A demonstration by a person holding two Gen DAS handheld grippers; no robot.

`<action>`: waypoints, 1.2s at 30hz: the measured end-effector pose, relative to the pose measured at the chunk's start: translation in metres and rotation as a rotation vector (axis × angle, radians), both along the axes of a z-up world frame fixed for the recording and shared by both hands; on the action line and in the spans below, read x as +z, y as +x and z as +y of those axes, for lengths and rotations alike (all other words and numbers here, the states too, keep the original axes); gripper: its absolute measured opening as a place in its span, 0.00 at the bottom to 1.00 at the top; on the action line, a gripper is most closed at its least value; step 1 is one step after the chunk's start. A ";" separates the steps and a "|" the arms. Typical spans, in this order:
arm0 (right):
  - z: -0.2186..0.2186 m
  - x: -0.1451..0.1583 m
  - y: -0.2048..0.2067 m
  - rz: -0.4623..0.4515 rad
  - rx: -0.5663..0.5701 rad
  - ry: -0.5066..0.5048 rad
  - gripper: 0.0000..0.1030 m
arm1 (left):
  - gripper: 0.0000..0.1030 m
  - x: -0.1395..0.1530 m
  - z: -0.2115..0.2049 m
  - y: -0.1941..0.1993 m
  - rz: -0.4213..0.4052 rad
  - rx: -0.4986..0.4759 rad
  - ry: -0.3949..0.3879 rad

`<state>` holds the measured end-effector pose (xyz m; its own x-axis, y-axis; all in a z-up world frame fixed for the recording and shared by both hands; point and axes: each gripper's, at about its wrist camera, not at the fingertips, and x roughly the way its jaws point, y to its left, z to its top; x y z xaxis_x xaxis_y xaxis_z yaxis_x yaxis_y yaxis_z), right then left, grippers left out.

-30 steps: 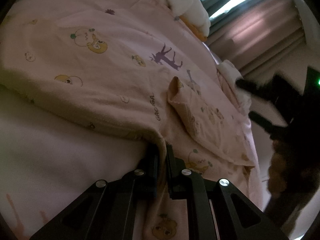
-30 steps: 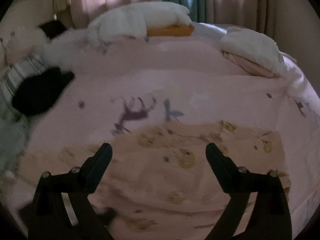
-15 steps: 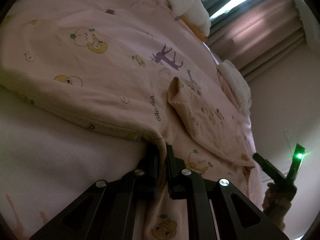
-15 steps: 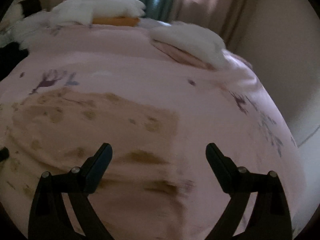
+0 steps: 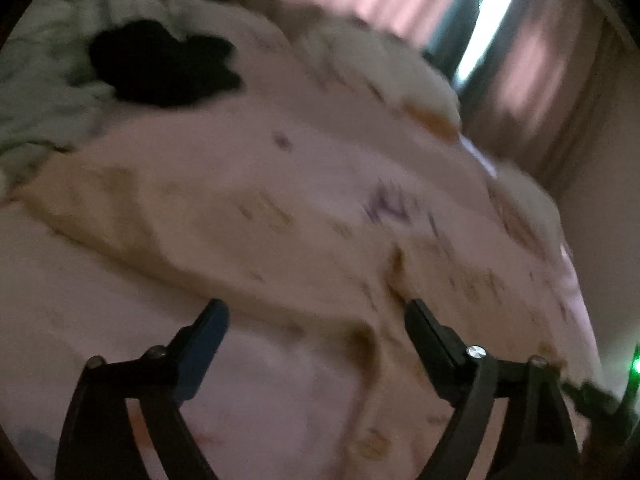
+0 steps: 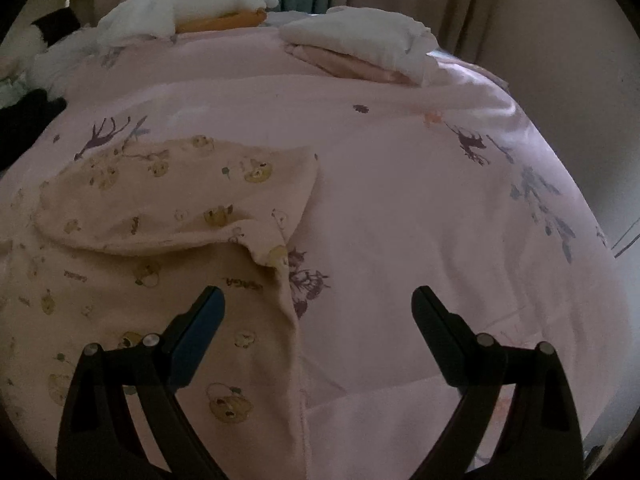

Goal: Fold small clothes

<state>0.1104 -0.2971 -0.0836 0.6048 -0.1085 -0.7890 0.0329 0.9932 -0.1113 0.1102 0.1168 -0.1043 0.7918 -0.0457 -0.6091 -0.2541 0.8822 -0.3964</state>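
A small peach garment [image 6: 168, 240] with bear prints lies on the pink bedspread [image 6: 420, 200], its sleeve folded across the body. In the blurred left wrist view the same garment [image 5: 240, 232] spreads ahead of my left gripper [image 5: 316, 312], whose jaws are opening wide with cloth below them but nothing pinched. My right gripper [image 6: 318, 300] stands open above the garment's right edge, its left finger over the cloth and its right finger over bare bedspread. The right gripper's green light [image 5: 636, 364] shows at the left wrist view's right edge.
A stack of folded white and pink clothes [image 6: 360, 48] sits at the far right of the bed. White and orange bedding [image 6: 192, 12] lies by the curtains. A black garment [image 5: 160, 68] rests at the far left. The bed's edge drops off toward the wall on the right.
My left gripper let go of the garment's edge, opened and lifted back. My right gripper swept right, then back to the garment's right edge.
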 end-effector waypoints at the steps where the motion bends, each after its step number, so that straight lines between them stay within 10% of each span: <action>1: -0.001 -0.003 0.001 0.007 0.012 0.029 0.92 | 0.86 -0.002 0.011 -0.003 0.006 0.032 -0.020; 9: 0.012 -0.022 0.020 0.048 0.054 0.035 0.61 | 0.86 -0.025 0.104 -0.019 0.089 0.236 -0.186; 15: 0.016 -0.027 0.030 0.038 0.082 0.052 0.30 | 0.86 -0.028 0.124 -0.002 0.127 0.161 -0.234; 26: 0.013 -0.033 0.033 0.028 0.094 0.087 0.23 | 0.72 -0.040 0.182 -0.010 0.049 0.297 -0.494; 36: 0.010 -0.036 0.036 0.020 0.096 0.117 0.23 | 0.41 -0.045 0.214 -0.033 0.051 0.463 -0.442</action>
